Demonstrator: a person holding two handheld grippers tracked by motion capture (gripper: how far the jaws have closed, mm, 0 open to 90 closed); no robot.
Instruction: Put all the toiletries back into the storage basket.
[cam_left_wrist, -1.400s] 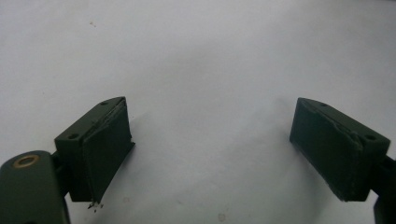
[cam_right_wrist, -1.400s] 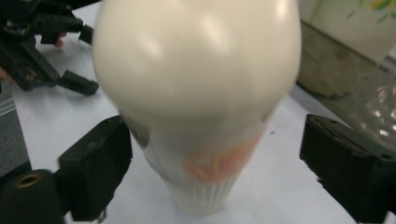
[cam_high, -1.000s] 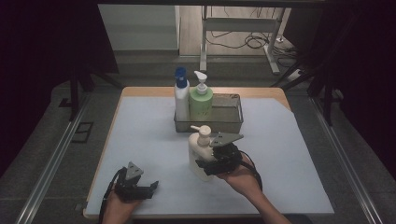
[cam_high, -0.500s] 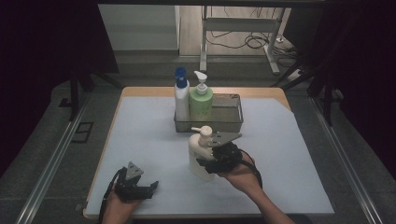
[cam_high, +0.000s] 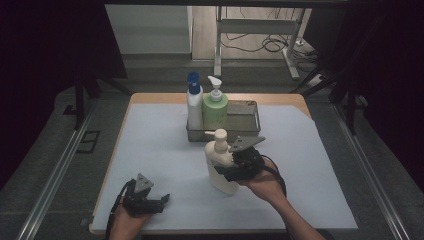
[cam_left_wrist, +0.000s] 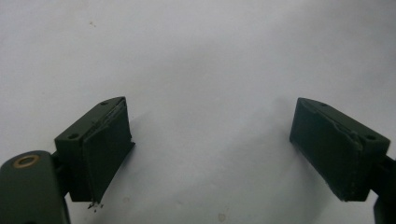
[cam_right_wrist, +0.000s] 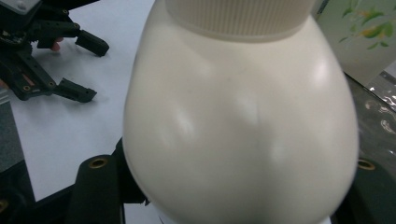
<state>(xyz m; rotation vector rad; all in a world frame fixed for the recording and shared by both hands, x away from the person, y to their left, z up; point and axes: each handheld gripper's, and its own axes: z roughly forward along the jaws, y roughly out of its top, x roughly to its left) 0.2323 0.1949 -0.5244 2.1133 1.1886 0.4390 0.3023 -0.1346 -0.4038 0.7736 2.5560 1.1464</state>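
High view: the right gripper has its fingers closed around a cream pump bottle, upright at the worktop centre, just in front of the tray at 12 o'clock. The left gripper, at 7 o'clock, rests with fingers spread wide, holding nothing.

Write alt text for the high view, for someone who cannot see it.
A person's right gripper holds a cream pump bottle upright on a white table. Behind it, a metal tray holds a blue-capped bottle and a green bottle. The left gripper rests open nearby.
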